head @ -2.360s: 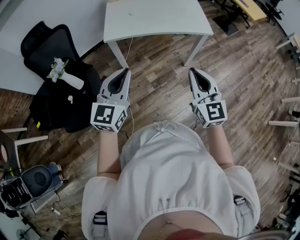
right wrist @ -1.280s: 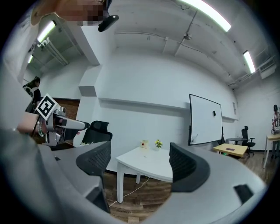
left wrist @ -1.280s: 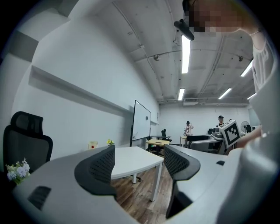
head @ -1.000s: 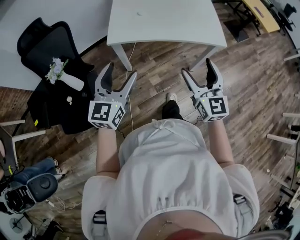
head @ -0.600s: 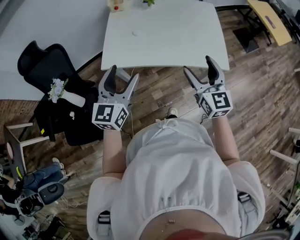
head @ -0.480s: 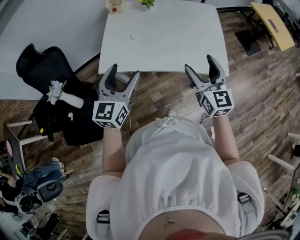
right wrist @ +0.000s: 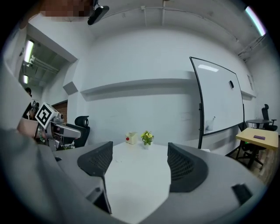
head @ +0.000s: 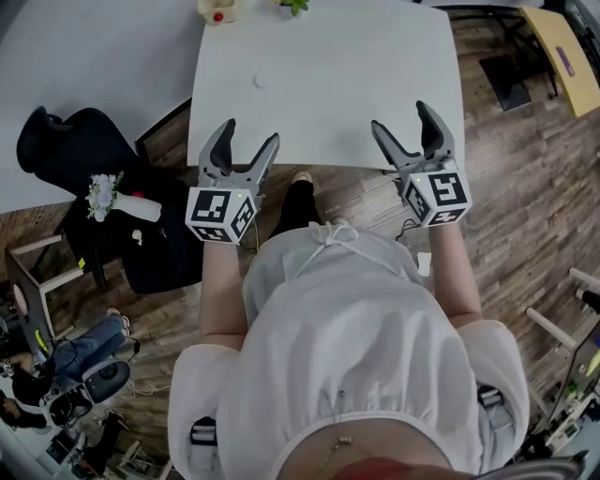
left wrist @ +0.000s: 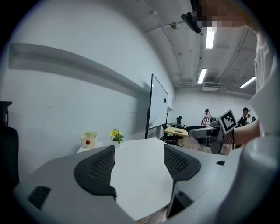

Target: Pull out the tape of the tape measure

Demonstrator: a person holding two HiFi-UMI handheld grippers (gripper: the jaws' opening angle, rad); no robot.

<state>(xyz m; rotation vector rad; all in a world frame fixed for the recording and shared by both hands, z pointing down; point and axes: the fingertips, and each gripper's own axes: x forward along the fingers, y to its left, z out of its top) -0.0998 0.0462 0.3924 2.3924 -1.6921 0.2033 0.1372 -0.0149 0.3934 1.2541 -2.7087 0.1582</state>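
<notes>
A small cream box with a red dot (head: 217, 11) stands at the far edge of the white table (head: 328, 84); it also shows in the left gripper view (left wrist: 89, 140) and the right gripper view (right wrist: 130, 138). I cannot tell whether it is the tape measure. My left gripper (head: 247, 136) hangs open at the table's near edge, nothing between its jaws (left wrist: 138, 164). My right gripper (head: 401, 119) is open too, over the near right edge, also holding nothing (right wrist: 138, 168). Both point across the tabletop toward the box, well short of it.
A little potted plant with yellow flowers (head: 293, 6) sits beside the box. A small round white object (head: 262, 82) lies on the table's left part. A black office chair (head: 75, 150) carrying a white vase of flowers (head: 112, 202) stands left. A whiteboard (right wrist: 218, 96) is right.
Both grippers went from shut to open. The person has walked up to the table, so the gripper tips now reach its near edge and the box and plant have come into view.
</notes>
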